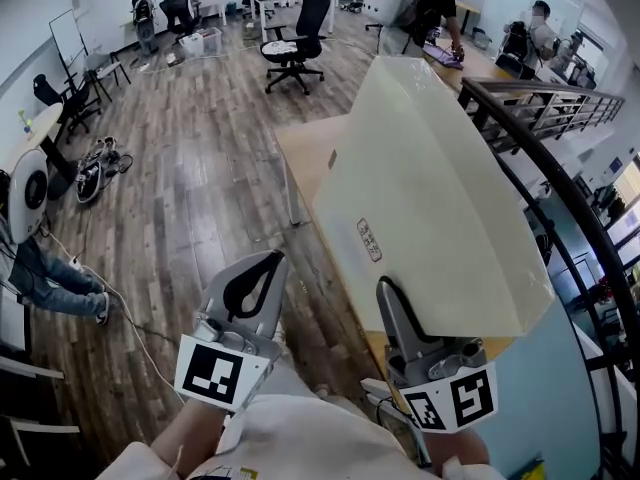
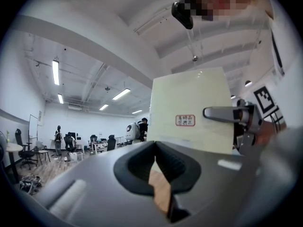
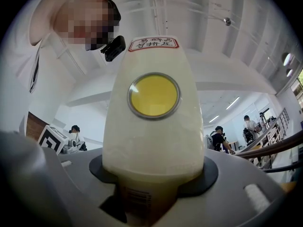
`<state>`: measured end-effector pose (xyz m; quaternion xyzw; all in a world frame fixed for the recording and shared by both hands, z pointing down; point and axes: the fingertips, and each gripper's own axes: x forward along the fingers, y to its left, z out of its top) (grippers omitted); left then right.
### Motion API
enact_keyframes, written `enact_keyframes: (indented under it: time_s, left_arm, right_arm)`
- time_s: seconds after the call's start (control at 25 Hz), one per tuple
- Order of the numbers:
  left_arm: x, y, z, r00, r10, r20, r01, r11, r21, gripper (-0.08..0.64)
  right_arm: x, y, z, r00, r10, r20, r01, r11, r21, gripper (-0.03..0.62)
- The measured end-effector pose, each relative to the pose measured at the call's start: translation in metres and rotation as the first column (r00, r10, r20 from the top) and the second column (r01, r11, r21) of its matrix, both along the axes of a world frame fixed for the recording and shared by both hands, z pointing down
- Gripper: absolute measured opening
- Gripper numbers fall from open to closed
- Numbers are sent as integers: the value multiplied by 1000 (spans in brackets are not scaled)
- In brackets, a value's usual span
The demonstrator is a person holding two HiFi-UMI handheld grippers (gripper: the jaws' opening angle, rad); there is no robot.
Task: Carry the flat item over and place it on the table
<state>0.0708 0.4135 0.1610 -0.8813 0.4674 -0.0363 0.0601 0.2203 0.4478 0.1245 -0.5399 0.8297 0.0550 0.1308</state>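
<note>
Flat item (image 1: 425,183), a cream slab with a small red-edged label, fills the centre and right of the head view. It is held off any surface and tilted, its far end toward the upper middle of the frame. The carry is under way and the placing is not yet done.

Table (image 1: 305,153), a pale wooden top, shows at the slab's left edge, centre frame. The slab hides the rest of it, so how much free top lies underneath cannot be told. Its near-left corner juts toward the open wooden floor (image 1: 200,198), which gives wide room on the left of the frame.

Dark railing (image 1: 545,98) runs along the right side from upper right to lower right, close by the slab's right edge. This is judged the tight side for any swing. An office chair (image 1: 295,38) and several people stand well apart, in the upper frame.

Right gripper (image 1: 400,318), lower right, pinches the slab's near end between its pads, a grip confirmed in the right gripper view (image 3: 151,174).

Left gripper (image 1: 250,288), lower centre-left, has its tips pressed together on nothing (image 2: 156,162), just beside the slab but apart from it.
</note>
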Motion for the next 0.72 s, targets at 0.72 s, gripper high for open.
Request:
enact_keyframes:
  time_s: [0.72]
  left_arm:
    - [-81,-139,35,999,-38,-32,37,999,-7,2]
  right_arm:
    - [-77,-142,33,999,-7,-39,6,1000,-19,314]
